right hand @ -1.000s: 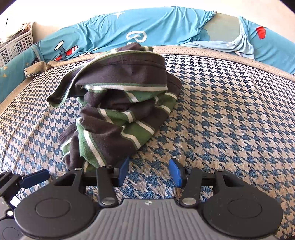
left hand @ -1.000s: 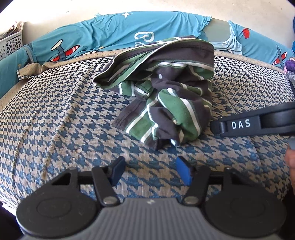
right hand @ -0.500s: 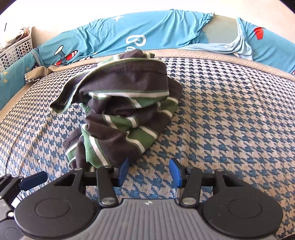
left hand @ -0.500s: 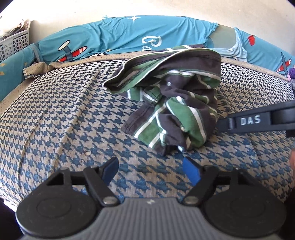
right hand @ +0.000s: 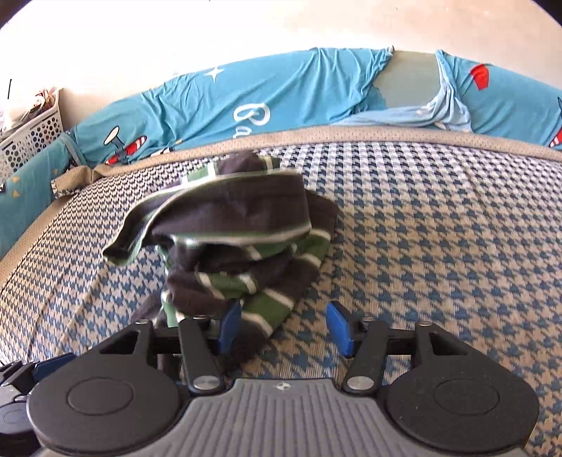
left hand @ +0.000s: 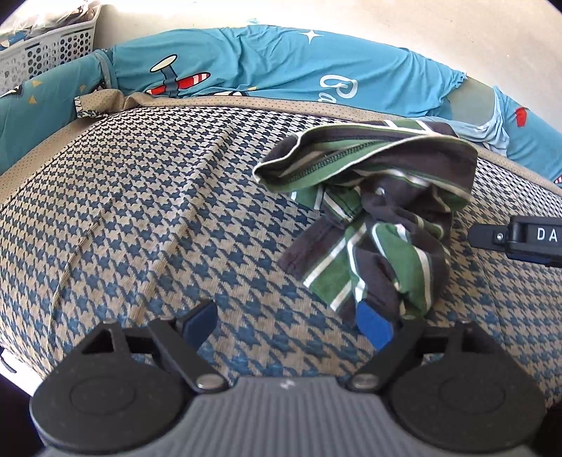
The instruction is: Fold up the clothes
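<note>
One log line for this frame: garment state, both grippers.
striped garment: crumpled heap on houndstooth cushion, unfolded | left gripper: jaws just opened wider, empty | right gripper: just opened further, garment edge between jaws, not pinched

I see a blue-and-tan houndstooth cushion with a tan mesh border, a turquoise sheet printed with planes and stars bunched behind it, a white perforated basket at far left, and a pale wall.

- Crumpled garment: dark brown, with green and white stripes.
- Cushion cover: blue and tan houndstooth, tan border.
- Sheet behind: turquoise, red-and-white aeroplane prints.
- Basket: white.
</note>
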`<state>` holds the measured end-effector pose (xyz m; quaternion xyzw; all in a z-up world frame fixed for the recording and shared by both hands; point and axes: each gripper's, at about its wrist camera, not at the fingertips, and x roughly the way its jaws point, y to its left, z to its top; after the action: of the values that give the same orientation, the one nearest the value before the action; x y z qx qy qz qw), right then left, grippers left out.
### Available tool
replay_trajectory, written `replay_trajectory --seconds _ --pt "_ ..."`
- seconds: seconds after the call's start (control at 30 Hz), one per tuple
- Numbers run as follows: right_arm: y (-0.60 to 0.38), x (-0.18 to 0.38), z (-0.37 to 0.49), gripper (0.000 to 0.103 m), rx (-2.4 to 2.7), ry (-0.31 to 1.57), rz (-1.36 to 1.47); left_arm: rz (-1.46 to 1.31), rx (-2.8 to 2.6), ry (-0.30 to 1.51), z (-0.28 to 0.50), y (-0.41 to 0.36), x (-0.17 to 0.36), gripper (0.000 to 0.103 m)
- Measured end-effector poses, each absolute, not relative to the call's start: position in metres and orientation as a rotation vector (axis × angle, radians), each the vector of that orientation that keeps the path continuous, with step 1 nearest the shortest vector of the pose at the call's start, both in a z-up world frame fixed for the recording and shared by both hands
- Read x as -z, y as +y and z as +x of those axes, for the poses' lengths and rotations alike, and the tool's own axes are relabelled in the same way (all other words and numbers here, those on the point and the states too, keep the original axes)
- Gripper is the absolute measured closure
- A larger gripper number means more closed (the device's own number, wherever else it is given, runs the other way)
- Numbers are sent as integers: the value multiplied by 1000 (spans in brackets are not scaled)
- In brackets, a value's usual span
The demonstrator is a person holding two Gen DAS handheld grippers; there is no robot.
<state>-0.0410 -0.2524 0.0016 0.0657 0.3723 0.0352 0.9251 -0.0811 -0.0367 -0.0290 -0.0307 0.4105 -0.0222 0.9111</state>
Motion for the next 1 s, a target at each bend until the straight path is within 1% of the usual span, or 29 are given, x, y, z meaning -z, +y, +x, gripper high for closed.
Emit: replay_trajectory --seconds 0.1,0.17,0.23,0.4,0.47,0.53,0.7,0.83,1.0 --pt "-257 -6 -32 46 -84 757 155 -42 51 832 -72 -37 22 15" --pt "-259 -8 -25 41 -93 752 158 -18 54 814 -65 -38 16 10" --pt "-260 -8 -19 36 -94 747 155 11 62 797 -57 -39 10 10" --pt "-261 -7 -4 34 -109 749 122 81 103 749 -33 -41 -6 9" --pt "-260 -8 3 32 -128 746 119 97 123 733 -23 -40 -13 8" --pt "-258 -7 10 27 -150 750 121 125 139 709 -12 -41 -17 8" --pt "-251 -1 28 27 -165 769 91 121 150 680 18 -32 -22 6" --pt "-249 3 39 27 -173 776 65 42 161 708 33 -23 -17 6" --pt "-243 8 51 28 -186 787 42 41 189 733 42 -27 -9 6"
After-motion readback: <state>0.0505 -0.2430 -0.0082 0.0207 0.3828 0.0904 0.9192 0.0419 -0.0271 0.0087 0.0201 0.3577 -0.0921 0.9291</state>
